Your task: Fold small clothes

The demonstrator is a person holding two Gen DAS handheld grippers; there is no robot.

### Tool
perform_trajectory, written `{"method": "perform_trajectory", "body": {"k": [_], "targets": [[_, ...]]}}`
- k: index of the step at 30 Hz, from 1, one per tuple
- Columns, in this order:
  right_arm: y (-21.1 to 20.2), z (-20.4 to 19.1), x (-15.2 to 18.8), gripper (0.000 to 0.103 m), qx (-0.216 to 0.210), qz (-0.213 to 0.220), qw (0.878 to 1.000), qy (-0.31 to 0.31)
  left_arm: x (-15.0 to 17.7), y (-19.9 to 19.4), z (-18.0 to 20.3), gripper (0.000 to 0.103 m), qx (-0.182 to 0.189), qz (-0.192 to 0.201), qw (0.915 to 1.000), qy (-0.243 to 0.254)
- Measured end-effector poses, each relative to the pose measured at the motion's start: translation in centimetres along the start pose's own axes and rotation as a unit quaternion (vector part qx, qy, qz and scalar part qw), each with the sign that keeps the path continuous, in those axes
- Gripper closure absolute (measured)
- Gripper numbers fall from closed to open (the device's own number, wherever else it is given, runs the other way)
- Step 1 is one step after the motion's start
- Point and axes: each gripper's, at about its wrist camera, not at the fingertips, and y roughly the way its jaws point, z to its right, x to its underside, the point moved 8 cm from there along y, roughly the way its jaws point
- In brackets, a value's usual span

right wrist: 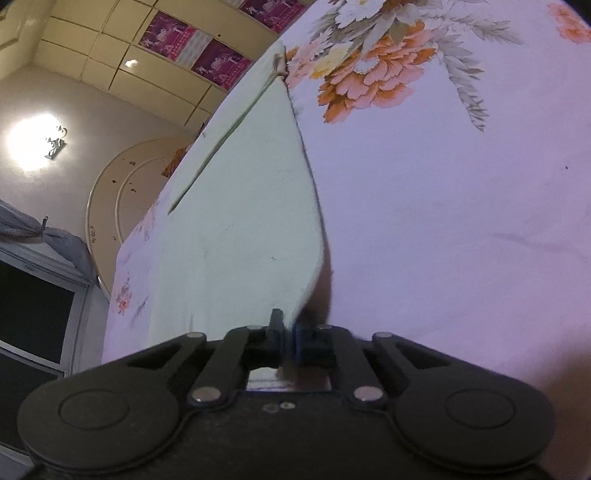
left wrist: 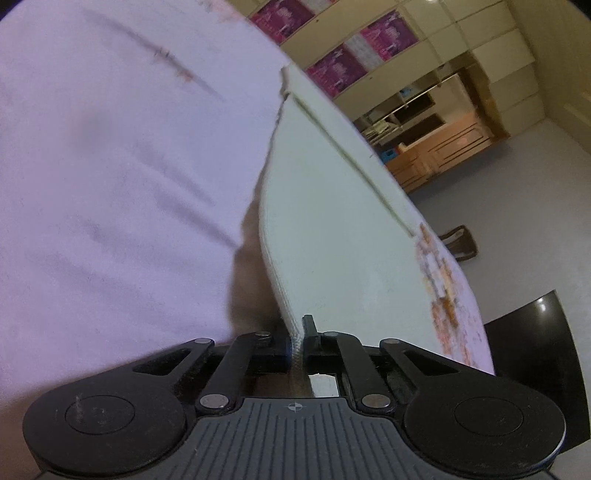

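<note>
A pale green garment (left wrist: pixel 325 206) lies flat on a lilac bedsheet (left wrist: pixel 110 166), with a ribbed hem along its near edge. My left gripper (left wrist: pixel 298 341) is shut on that hem at one near corner, and the cloth bulges up between the pads. In the right wrist view the same pale green garment (right wrist: pixel 251 192) stretches away from me. My right gripper (right wrist: pixel 287 338) is shut on its other near corner, with the edge of the cloth pinched between the jaws. A seam line runs up the garment toward its far corner (right wrist: pixel 279 68).
The lilac bedsheet (right wrist: pixel 443 221) carries an orange and white flower print (right wrist: pixel 373 70). Beyond the bed's edge stand cream cupboards with pink posters (left wrist: pixel 380 33), a wooden cabinet (left wrist: pixel 439 147), a dark chair (left wrist: pixel 539 332), a dark window (right wrist: pixel 33 306) and a ceiling light (right wrist: pixel 37 140).
</note>
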Motion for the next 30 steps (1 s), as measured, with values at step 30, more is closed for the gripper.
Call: {"method": "perform_trajectory", "body": {"k": [30], "targets": [[0.5,-13.4,-16.4,0.098,-0.040,0.104,0.988,-0.109,-18.5,4.0,8.8,0.098,0.088,0.113,0.9873,-0.069]]}}
